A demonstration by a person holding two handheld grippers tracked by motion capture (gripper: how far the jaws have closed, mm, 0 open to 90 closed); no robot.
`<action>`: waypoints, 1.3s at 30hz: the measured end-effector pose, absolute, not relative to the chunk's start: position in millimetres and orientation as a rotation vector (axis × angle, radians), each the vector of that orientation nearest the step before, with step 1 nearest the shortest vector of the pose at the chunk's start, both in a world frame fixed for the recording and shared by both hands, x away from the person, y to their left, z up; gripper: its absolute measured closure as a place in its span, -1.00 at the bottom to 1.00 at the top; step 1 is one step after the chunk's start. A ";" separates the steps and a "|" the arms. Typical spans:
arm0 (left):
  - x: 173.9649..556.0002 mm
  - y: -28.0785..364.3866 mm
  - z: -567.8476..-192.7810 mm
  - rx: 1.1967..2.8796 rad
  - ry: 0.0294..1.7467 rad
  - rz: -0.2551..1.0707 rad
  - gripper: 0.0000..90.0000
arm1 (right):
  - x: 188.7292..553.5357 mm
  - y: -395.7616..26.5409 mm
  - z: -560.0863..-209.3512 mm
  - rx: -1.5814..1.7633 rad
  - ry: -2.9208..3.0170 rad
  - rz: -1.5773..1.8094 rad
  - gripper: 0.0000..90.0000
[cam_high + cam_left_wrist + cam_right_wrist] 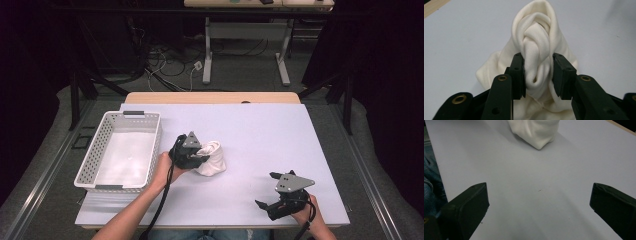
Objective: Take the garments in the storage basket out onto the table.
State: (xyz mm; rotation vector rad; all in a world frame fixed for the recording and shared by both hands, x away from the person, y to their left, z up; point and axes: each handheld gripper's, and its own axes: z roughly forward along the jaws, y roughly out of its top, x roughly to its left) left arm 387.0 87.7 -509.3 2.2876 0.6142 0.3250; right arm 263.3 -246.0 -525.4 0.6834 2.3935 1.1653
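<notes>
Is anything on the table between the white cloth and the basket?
Nothing visible stands between them. The left gripper pinches the white cloth, and the white basket stands just to its left. The only thing in that gap is the person's hand holding the gripper.

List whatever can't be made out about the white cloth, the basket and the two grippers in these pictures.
- White cloth: its near lower part, left gripper view, sits behind the left gripper, which pinches a fold.
- White cloth, right gripper view: the top edge cuts off all but a corner.
- Basket: the inside of its near wall, high view, faces away.
- Right gripper: pad faces too small, high view; jaws stand wide apart.
</notes>
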 end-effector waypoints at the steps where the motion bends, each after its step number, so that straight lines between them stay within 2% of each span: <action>1: 387.1 87.6 -510.7 2.293 0.625 0.328 0.43 | 263.2 -245.6 -525.5 0.684 2.392 1.168 -0.96; 15: 393.0 94.1 -519.2 2.283 0.669 0.298 0.39 | 263.1 -245.8 -525.5 0.681 2.400 1.171 -0.96; 25: 390.7 95.3 -517.7 2.282 0.682 0.325 0.19 | 263.0 -245.2 -525.3 0.675 2.394 1.175 -0.96; 27: 389.6 95.0 -517.0 2.277 0.698 0.338 0.05 | 263.0 -245.2 -525.6 0.675 2.392 1.179 -0.96; 28: 389.1 95.1 -516.4 2.275 0.706 0.346 -0.11 | 263.3 -245.8 -525.4 0.668 2.399 1.177 -0.96; 29: 388.5 95.0 -515.9 2.273 0.714 0.357 -0.11 | 263.3 -245.8 -525.4 0.668 2.399 1.177 -0.96; 34: 382.2 100.2 -507.6 2.245 0.744 0.409 -0.50 | 262.7 -245.6 -525.3 0.673 2.392 1.182 -0.96; 39: 371.1 108.4 -497.3 2.206 0.740 0.419 -0.70 | 262.9 -245.0 -525.5 0.671 2.390 1.176 -0.96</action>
